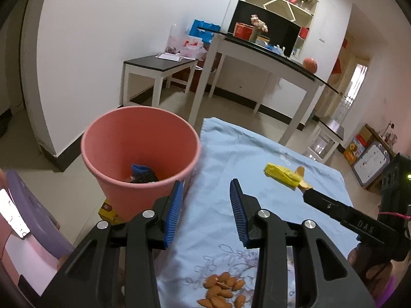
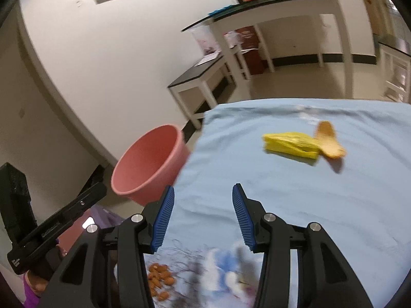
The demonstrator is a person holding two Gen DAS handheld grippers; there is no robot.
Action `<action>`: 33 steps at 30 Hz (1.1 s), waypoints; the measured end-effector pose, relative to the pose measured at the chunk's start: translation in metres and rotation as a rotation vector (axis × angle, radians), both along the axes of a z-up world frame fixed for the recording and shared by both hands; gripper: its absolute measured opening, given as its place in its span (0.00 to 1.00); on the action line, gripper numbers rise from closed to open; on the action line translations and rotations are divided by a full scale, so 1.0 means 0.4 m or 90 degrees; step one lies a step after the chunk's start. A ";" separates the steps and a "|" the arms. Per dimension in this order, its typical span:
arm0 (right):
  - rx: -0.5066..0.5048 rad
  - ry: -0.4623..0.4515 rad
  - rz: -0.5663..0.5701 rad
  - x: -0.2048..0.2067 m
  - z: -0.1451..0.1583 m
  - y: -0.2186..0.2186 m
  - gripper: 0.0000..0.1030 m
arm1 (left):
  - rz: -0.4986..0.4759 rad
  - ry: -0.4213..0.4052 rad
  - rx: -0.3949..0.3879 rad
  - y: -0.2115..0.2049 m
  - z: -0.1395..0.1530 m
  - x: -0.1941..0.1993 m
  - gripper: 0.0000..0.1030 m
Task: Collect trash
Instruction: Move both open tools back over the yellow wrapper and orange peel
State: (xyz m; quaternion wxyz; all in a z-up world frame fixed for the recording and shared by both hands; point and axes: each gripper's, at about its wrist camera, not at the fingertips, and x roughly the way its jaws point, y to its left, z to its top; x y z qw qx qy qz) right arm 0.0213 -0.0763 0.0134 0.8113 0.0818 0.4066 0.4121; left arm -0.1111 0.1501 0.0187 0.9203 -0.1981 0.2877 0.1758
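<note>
Yellow wrapper (image 2: 290,145) lies on the blue tablecloth (image 2: 308,205) touching an orange peel (image 2: 328,140), at one o'clock from the right gripper (image 2: 203,202). Both it and the left gripper (image 1: 206,195) stand partly open and empty. Pink bin (image 1: 140,154) sits at ten o'clock; almonds (image 1: 223,290) lie near.

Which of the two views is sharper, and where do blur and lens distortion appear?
Left wrist view: sharp; the pile of brown almonds and round pink plastic bin look crisp, though walls curve at the fisheye edge. Right wrist view: motion-blurred; the crumpled yellow wrapper and light blue tablecloth print are smeared.
</note>
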 end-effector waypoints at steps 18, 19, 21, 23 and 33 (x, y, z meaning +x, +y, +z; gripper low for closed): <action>-0.026 0.044 -0.161 0.182 -0.078 -0.186 0.45 | -0.058 0.023 -0.005 -0.121 -0.027 0.147 0.37; -0.032 0.043 -0.163 0.192 -0.081 -0.183 0.45 | -0.060 0.024 -0.007 -0.124 -0.028 0.159 0.37; -0.045 0.046 -0.164 0.212 -0.090 -0.169 0.45 | -0.065 0.026 -0.010 -0.129 -0.031 0.177 0.37; -0.056 0.048 -0.165 0.225 -0.098 -0.151 0.45 | -0.066 0.027 -0.010 -0.129 -0.032 0.191 0.37; -0.087 0.091 -0.183 0.320 -0.147 -0.108 0.29 | -0.069 0.021 -0.036 -0.111 -0.011 0.292 0.37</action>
